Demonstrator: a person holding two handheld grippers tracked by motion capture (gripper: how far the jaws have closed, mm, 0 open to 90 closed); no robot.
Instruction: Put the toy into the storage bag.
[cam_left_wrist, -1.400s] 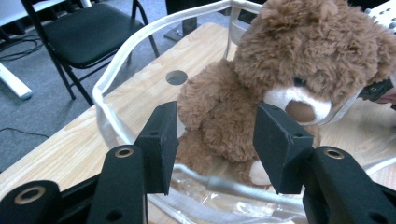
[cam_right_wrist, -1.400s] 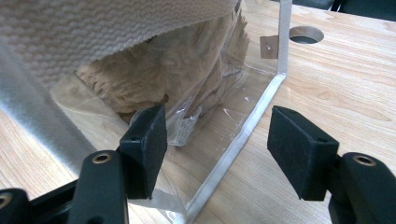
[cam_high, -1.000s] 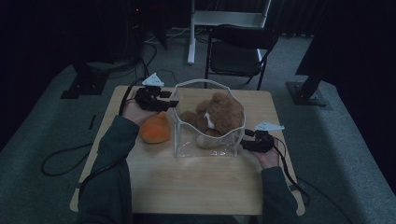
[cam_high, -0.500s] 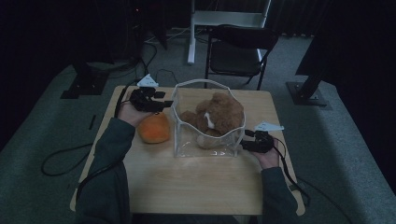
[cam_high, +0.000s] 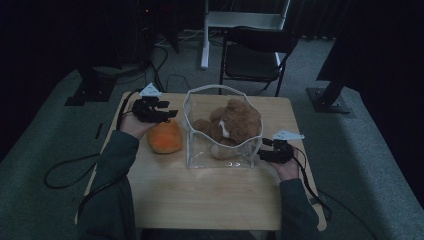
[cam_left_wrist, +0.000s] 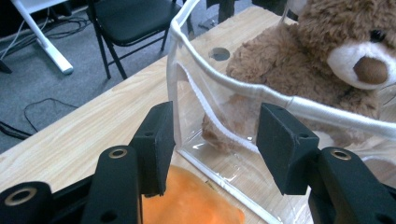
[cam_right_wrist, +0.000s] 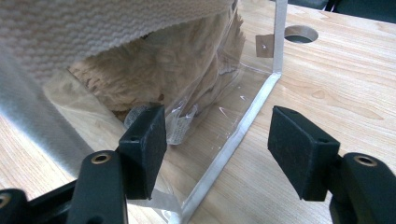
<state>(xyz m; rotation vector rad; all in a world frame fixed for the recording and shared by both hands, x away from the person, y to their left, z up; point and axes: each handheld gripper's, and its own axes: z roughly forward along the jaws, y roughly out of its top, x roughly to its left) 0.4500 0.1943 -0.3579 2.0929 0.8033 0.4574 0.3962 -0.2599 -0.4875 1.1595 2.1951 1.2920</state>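
While the clear bag (cam_high: 222, 145) is standing mid-tabletop (cam_high: 200, 200) with the teddy bear (cam_high: 231, 125) inside, the left gripper (cam_left_wrist: 212, 140) is hovering above the orange plush (cam_high: 164, 137) at the bag's nine o'clock, jaws half open, empty. The right gripper (cam_right_wrist: 219, 140), at four o'clock, is gaping wide around the bag's corner seam, pads not pressing. Judging by this, the right should be pinching the wall before the left lowers squarely over the plush.

high view: dim, dark surroundings | gripper views: bright, sharp | glare: faint on clear plastic | near strap blurred
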